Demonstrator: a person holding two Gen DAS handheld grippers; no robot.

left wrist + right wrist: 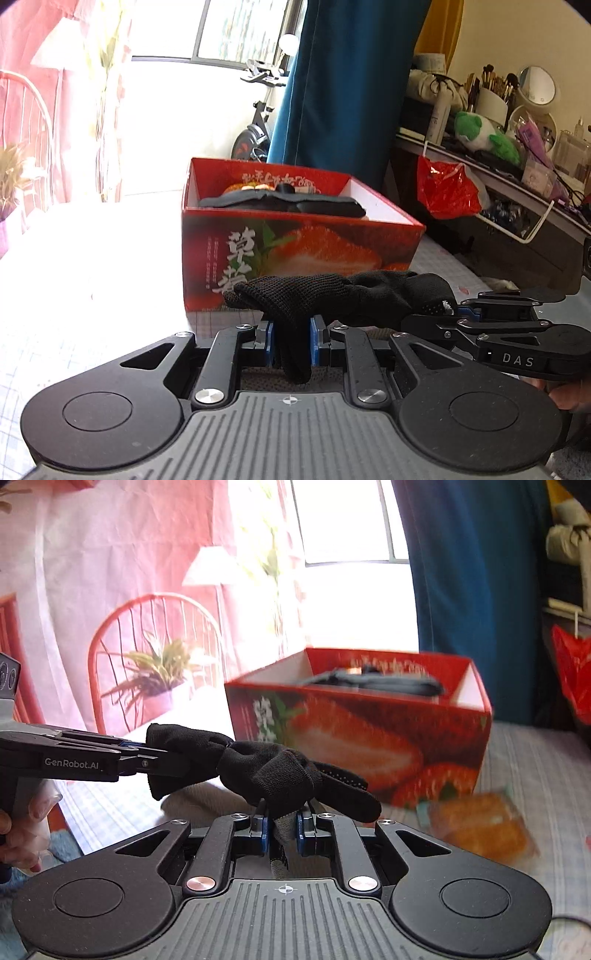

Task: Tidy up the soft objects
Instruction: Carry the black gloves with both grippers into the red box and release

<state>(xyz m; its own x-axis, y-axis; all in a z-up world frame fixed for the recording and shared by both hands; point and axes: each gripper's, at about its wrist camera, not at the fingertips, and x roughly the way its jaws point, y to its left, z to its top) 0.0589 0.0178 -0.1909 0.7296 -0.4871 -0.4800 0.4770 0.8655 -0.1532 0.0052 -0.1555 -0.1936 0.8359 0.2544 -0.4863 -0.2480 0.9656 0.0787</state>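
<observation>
A black glove (332,295) hangs in the air just in front of the red box (295,243), stretched between both grippers. The left gripper (291,339) has its fingers pinching one end of the glove, and the right gripper (282,829) pinches the other end. Inside the box lies more dark cloth (284,203). An orange packet (480,827) sits on the checked surface (535,768) beside the box.

Black glove (332,295), red strawberry-print box (295,254)

Left claw (291,341) clamped on black glove (332,295); right claw (282,829) clamped on its other end, both level.
</observation>
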